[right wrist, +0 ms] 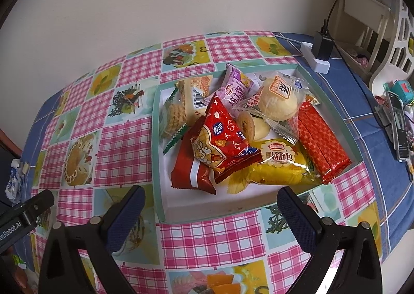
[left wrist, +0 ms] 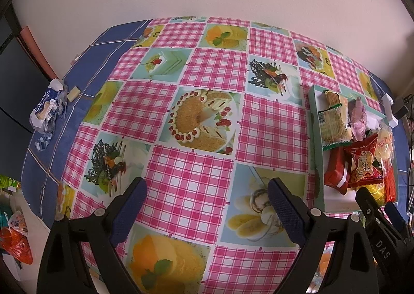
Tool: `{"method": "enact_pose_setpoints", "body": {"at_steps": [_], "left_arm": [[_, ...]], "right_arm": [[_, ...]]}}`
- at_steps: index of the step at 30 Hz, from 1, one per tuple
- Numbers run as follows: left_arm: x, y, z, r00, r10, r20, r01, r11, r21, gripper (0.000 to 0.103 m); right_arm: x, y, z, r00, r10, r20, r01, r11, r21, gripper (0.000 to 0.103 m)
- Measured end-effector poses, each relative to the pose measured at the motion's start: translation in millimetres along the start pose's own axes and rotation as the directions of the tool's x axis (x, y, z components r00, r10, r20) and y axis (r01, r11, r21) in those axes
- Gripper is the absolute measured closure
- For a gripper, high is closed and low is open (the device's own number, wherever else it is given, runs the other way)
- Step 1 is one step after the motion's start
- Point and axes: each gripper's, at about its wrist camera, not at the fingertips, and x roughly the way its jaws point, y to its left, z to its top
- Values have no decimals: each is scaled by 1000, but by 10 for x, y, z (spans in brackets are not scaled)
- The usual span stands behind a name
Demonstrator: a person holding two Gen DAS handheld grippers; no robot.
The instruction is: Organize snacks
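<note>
A shallow teal-rimmed box (right wrist: 158,154) on the picture tablecloth holds a pile of snacks: a red popcorn bag (right wrist: 222,136), a yellow bread pack (right wrist: 282,167), a long red wafer pack (right wrist: 320,138), a round bun (right wrist: 278,102), a purple pack (right wrist: 236,87) and a biscuit pack (right wrist: 178,110). My right gripper (right wrist: 211,206) is open and empty, just in front of the box's near edge. My left gripper (left wrist: 207,195) is open and empty above bare tablecloth. The box shows at the right in the left wrist view (left wrist: 317,144), with the right gripper's finger (left wrist: 372,206) at its near corner.
A crumpled blue-white wrapper (left wrist: 47,110) lies at the table's left edge on the blue cloth. A white power strip with a black charger (right wrist: 319,53) and a phone (right wrist: 399,128) lie to the right of the box. A wall stands behind the table.
</note>
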Motion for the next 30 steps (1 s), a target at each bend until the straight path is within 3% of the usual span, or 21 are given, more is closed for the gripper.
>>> {"method": "enact_pose_setpoints", "body": {"at_steps": [30], "left_arm": [[29, 1, -8, 1000, -7, -14, 7, 1000, -6, 9]], "right_arm": [[40, -8, -7, 1000, -8, -23, 8, 1000, 8, 0]]}}
